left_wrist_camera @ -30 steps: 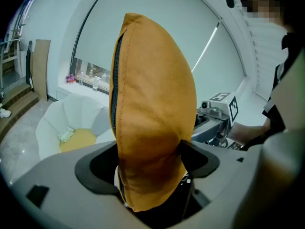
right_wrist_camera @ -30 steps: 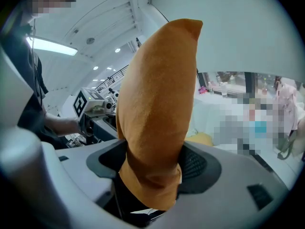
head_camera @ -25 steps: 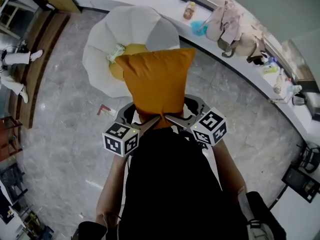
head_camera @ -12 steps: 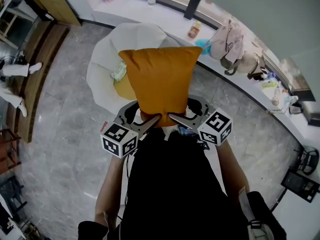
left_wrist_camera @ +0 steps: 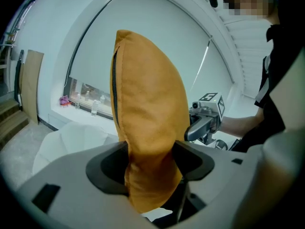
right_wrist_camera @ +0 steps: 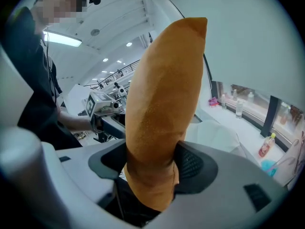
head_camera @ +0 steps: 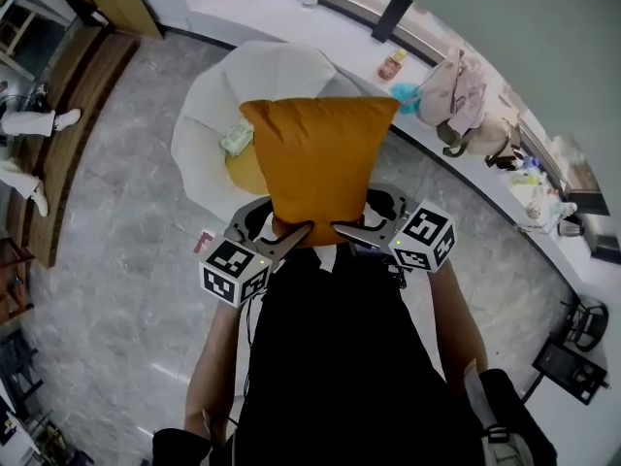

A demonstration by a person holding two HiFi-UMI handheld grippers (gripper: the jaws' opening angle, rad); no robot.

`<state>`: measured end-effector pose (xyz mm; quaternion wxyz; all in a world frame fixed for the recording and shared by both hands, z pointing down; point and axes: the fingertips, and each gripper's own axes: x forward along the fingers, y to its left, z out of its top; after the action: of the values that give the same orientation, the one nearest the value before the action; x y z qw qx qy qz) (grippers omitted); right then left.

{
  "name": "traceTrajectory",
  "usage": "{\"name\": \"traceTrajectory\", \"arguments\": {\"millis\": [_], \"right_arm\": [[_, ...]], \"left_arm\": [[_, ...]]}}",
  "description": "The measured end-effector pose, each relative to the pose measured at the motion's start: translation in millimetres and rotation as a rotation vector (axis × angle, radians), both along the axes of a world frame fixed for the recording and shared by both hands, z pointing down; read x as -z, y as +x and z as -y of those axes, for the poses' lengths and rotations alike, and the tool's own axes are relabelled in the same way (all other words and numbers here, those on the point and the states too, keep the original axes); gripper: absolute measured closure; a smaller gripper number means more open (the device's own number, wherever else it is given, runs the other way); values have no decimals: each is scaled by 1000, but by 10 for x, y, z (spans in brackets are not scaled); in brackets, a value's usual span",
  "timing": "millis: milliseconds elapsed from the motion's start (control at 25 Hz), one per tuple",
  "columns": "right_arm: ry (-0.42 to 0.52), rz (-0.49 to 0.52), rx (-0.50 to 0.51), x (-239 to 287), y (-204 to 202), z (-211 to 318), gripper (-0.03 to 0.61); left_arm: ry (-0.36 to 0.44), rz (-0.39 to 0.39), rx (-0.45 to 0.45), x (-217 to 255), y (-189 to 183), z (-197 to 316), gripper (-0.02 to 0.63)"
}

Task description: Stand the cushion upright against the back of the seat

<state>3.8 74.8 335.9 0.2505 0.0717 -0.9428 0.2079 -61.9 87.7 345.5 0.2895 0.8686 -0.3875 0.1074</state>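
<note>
An orange cushion [head_camera: 320, 158] hangs in the air in front of the person, over the near edge of the round white chair [head_camera: 209, 115]. My left gripper [head_camera: 291, 236] pinches its lower left corner and my right gripper [head_camera: 351, 231] its lower right corner. In the left gripper view the cushion [left_wrist_camera: 147, 109] stands between the jaws of the left gripper [left_wrist_camera: 150, 163], which are closing and squeeze the fabric. The right gripper view shows the cushion [right_wrist_camera: 164, 109] pressed in the right gripper [right_wrist_camera: 151, 168]. The chair's seat is partly hidden behind the cushion.
A yellow pad [head_camera: 243, 168] and a small pale green item [head_camera: 236, 136] lie in the chair's seat. Behind the chair runs a curved white counter [head_camera: 320, 17] with a bottle [head_camera: 392, 63], glasses and bags [head_camera: 466, 95]. Grey tiled floor [head_camera: 116, 221] surrounds the chair.
Both grippers have carried the cushion forward toward the white chair, still held by its lower corners. The counter behind the chair has come closer.
</note>
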Motion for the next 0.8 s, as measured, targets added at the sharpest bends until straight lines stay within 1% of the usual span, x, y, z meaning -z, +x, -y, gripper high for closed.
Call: {"name": "traceTrajectory", "arguments": {"millis": [240,360,480,600,680,800], "right_arm": [[-34,30,94,-70,16,302,275],[-41,29,129,-180,61,553,276],[-86,5,200,-323,166,793,276],[-116,-43,280,-525,312,1086,276],[-113,-76,311,-681,373,1337,282],[-84,-111,322,-927,395,1728,304]], "left_arm": [[-24,-4,19,-76,-29,282,302],[-49,17,31,-164,12,508,302],[-85,45,35,-272,107,748,302],[-116,85,27,-421,226,1063,302],[-136,110,36,-546,286,1299,302],[-171,138,68,-797,327,1626,302]]}}
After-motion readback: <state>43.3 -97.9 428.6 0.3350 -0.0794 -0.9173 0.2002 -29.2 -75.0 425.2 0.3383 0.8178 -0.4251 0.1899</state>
